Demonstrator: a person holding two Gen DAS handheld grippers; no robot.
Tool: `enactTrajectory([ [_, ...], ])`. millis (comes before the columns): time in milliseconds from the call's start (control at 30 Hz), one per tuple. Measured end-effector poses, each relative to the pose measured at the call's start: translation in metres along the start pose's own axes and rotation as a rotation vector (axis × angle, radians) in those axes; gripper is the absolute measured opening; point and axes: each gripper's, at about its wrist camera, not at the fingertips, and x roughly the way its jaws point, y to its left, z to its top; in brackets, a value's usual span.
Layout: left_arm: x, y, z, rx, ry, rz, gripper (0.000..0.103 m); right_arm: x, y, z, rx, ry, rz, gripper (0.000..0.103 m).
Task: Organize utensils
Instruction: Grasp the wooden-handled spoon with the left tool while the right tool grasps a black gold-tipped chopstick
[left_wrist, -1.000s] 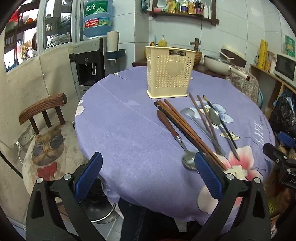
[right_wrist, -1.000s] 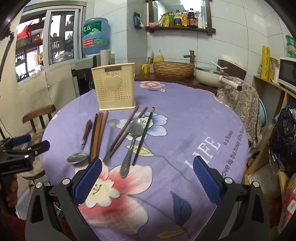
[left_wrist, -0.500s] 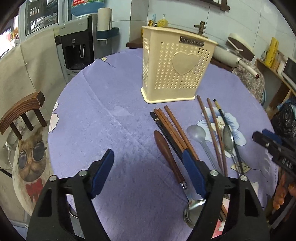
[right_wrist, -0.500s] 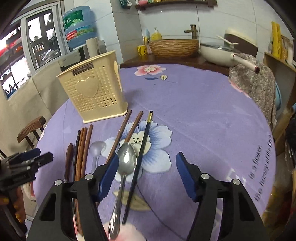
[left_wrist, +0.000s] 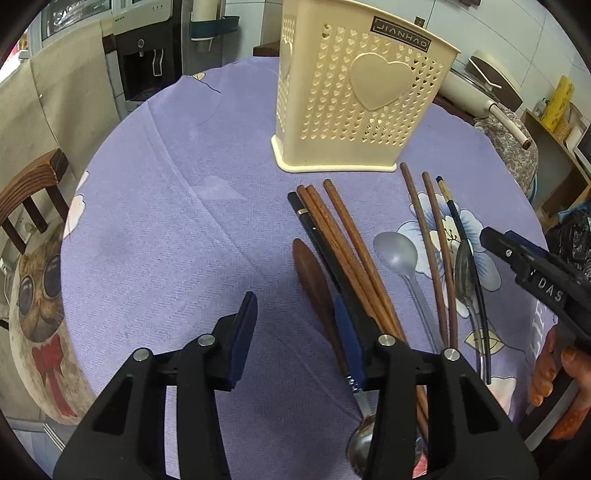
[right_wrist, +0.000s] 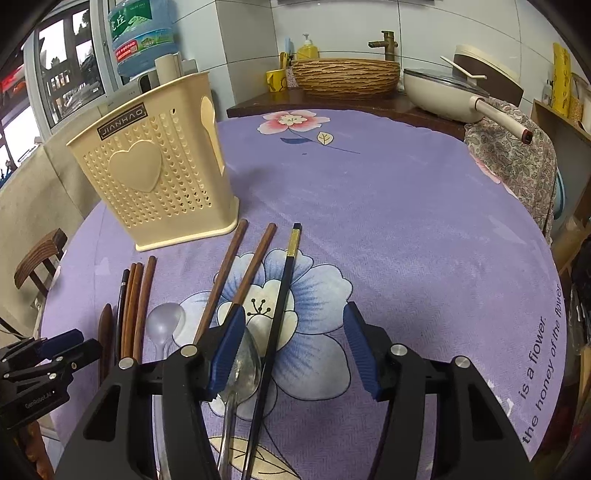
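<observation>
**Two grippers over a row of utensils on a purple tablecloth**

Nearest in the left wrist view, the left gripper hangs low over the round table's purple flowered cloth. Its jaws have just been closing and stand partly apart. Only bare cloth shows in the gap; the right-hand finger lies over a wood-handled spoon, whose steel bowl shows below it. Whether the pad touches that spoon cannot be told.

In the right wrist view, the right gripper also has jaws that have just been closing and are still apart, pressing on nothing. A black chopstick runs up through the gap, and a steel spoon lies just beside the left-hand pad.

Further up the cloth lie a second black chopstick against three brown chopsticks, a clear plastic spoon, then two more brown chopsticks, all roughly parallel and pointing toward the holder.

Beyond them stands a cream perforated utensil holder with a raised heart, upright on the cloth.

At the right edge a person's hand holds the other gripper. A wooden chair stands left of the table.
</observation>
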Motion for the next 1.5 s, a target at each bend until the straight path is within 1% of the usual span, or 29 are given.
enactTrajectory([
  [133,0.008,-0.006,0.003,0.004,0.014,0.012,0.034,-0.001,0.001,-0.001,-0.016,-0.008,-0.01,0.054],
  [200,0.01,-0.007,0.004,-0.002,0.026,0.013,0.028,0.0,0.001,0.0,-0.02,-0.008,-0.014,0.054],
  [233,0.011,-0.009,0.004,0.002,0.024,0.025,0.027,0.0,0.001,0.001,-0.022,-0.009,-0.019,0.054],
  [300,0.013,-0.013,0.005,0.009,0.021,0.046,0.021,0.003,0.002,0.003,-0.032,-0.007,-0.033,0.054],
  [333,0.013,-0.013,0.006,0.008,0.02,0.051,0.021,0.006,0.001,0.005,-0.031,-0.006,-0.04,0.054],
  [400,0.013,-0.014,0.006,0.007,0.019,0.052,0.021,0.011,-0.001,0.009,-0.019,0.002,-0.046,0.049],
  [433,0.014,-0.013,0.006,0.007,0.019,0.051,0.021,0.014,-0.002,0.011,-0.015,0.009,-0.046,0.048],
  [500,0.014,-0.01,0.008,0.004,0.018,0.044,0.02,0.02,-0.001,0.016,-0.014,0.025,-0.037,0.043],
  [567,0.015,-0.006,0.011,-0.011,0.025,0.033,0.019,0.03,0.003,0.022,-0.018,0.047,-0.03,0.04],
  [600,0.016,-0.005,0.012,-0.011,0.027,0.031,0.019,0.034,0.004,0.024,-0.02,0.058,-0.03,0.035],
  [633,0.017,-0.005,0.014,-0.003,0.028,0.035,0.019,0.04,0.005,0.027,-0.012,0.075,-0.03,0.033],
  [700,0.018,-0.006,0.015,0.012,0.03,0.042,0.019,0.05,0.006,0.032,-0.003,0.098,-0.035,0.031],
  [767,0.018,-0.005,0.016,0.012,0.034,0.039,0.019,0.057,0.007,0.036,-0.005,0.103,-0.05,0.03],
  [833,0.019,-0.005,0.016,0.014,0.035,0.038,0.019,0.063,0.008,0.038,0.003,0.117,-0.044,0.029],
  [967,0.019,-0.006,0.017,0.02,0.03,0.044,0.019,0.064,0.014,0.039,-0.028,0.107,-0.077,0.023],
  [1133,0.02,-0.009,0.017,0.03,0.021,0.056,0.019,0.064,0.017,0.036,-0.043,0.093,-0.081,0.019],
  [1267,0.021,-0.01,0.017,0.028,0.019,0.057,0.018,0.063,0.02,0.035,-0.048,0.087,-0.064,0.008],
  [1367,0.021,-0.01,0.017,0.028,0.012,0.062,0.016,0.062,0.023,0.033,-0.061,0.082,-0.065,0.007],
  [1500,0.021,-0.009,0.017,0.036,0.011,0.062,0.015,0.062,0.017,0.033,-0.057,0.082,-0.022,0.007],
])
